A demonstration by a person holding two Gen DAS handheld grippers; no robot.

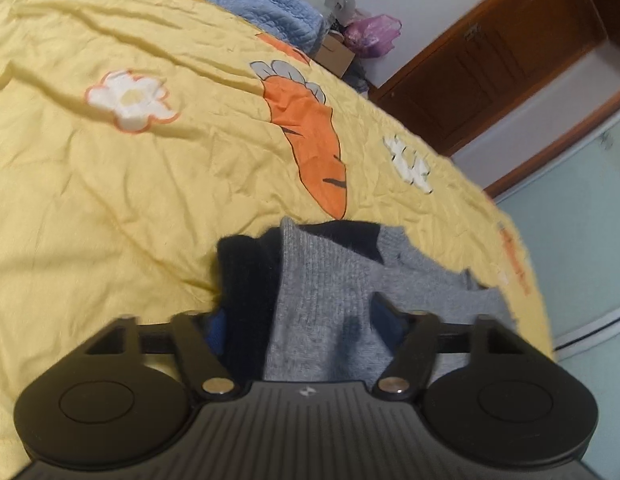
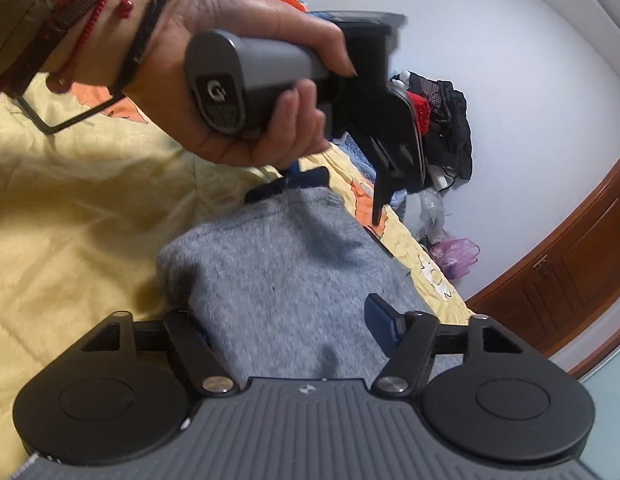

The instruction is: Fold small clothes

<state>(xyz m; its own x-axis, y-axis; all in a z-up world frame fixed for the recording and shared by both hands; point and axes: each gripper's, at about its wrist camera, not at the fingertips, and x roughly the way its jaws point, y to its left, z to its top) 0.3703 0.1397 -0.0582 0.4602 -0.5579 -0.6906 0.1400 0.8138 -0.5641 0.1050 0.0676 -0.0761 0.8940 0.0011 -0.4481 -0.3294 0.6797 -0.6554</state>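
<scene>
A small grey knit garment (image 1: 321, 280) with dark navy parts lies on a yellow bedsheet (image 1: 110, 200) printed with carrots and flowers. My left gripper (image 1: 298, 316) is low over its near end. The jaws stand apart, the cloth lies flat between the blue pads (image 1: 383, 316), and I see no pinch. In the right wrist view the same garment (image 2: 278, 272) fills the gap of my right gripper (image 2: 288, 316), which is also open over it. A hand (image 2: 246, 80) holds the left gripper (image 2: 383, 196) at the garment's far end, fingers pointing down.
The bed's edge runs close behind the garment (image 1: 509, 248). Past it are a blue quilted blanket (image 1: 266, 4), a cardboard box (image 1: 335, 54), a purple plastic bag (image 2: 455, 256), a heap of dark clothes (image 2: 441, 120), a white wall and brown wooden panelling (image 1: 489, 60).
</scene>
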